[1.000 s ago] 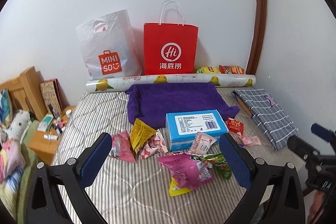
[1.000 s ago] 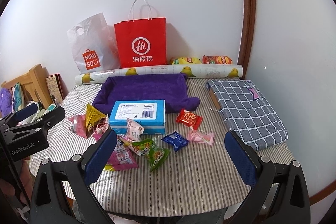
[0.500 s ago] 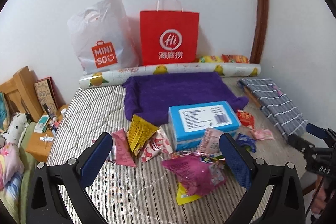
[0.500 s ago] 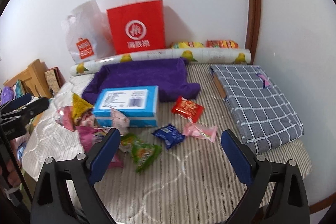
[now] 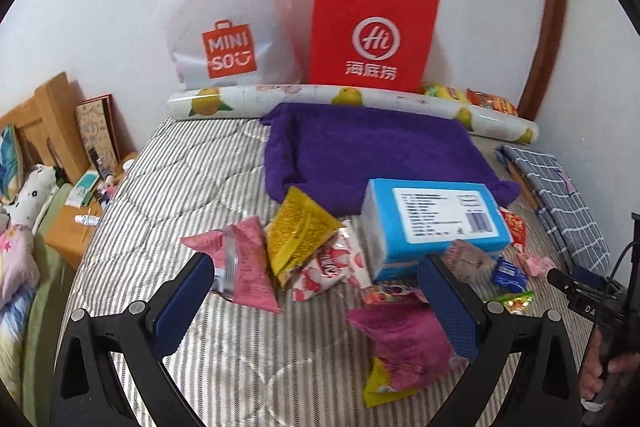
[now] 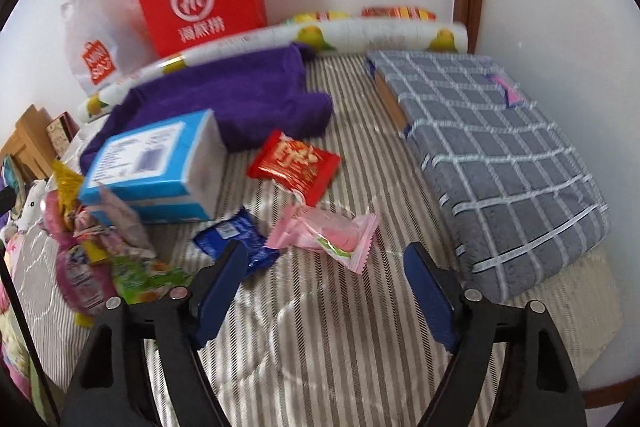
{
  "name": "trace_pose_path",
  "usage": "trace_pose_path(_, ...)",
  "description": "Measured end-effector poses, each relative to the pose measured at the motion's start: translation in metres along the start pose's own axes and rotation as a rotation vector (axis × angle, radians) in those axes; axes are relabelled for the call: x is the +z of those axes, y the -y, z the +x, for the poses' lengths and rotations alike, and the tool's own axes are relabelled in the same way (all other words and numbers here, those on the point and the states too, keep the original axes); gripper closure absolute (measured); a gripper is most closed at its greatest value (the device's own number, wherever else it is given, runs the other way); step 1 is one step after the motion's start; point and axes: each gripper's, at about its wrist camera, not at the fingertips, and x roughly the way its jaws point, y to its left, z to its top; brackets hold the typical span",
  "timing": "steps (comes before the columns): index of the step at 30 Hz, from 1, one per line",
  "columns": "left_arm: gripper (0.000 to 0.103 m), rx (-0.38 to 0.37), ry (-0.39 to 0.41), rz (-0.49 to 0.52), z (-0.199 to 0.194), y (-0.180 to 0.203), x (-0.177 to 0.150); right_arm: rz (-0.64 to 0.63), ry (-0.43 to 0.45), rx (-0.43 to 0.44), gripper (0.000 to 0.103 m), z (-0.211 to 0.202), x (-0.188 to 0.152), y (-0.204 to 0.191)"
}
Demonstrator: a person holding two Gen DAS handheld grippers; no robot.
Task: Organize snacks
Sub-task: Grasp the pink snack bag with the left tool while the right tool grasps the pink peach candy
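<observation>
The snacks lie loose on the striped mattress (image 6: 360,347), most of them huddled against the blue box (image 6: 160,163) — a scatter that reads as tipped out for sorting, with nothing gathered yet. The right gripper (image 6: 324,279) hangs low over the pink candy packet (image 6: 332,235), which lies flat just ahead of its tips with the blue biscuit packet (image 6: 236,243) at its left finger; its jaws have just been closing from wide to a middling gap, likely sized to that slim packet, and nothing is between the pads. The left gripper (image 5: 316,291) is spread wide and empty above the yellow packet (image 5: 298,231) and magenta pouch (image 5: 404,343) — probably waiting its turn. The red paper bag (image 5: 372,35) stands upright against the wall, perhaps as a destination.
</observation>
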Motion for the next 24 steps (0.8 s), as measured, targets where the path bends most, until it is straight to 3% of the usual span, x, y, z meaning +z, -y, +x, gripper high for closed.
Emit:
trace_pose_path(5, 0.000, 0.013, -0.020, -0.016, 0.008, -0.013, 0.000, 0.059, -0.038, 0.029, 0.023, 0.024, 0.005, 0.004)
trace_pose_path(12, 0.000, 0.026, -0.052, -0.043, 0.022, -0.032, 0.000, 0.057, -0.086, -0.018, 0.028, 0.050, 0.009, -0.005)
trace_pose_path(24, 0.002, -0.013, -0.109, -0.070, 0.056, -0.049, -0.001, 0.051, -0.049, -0.057, 0.037, 0.052, 0.011, -0.004)
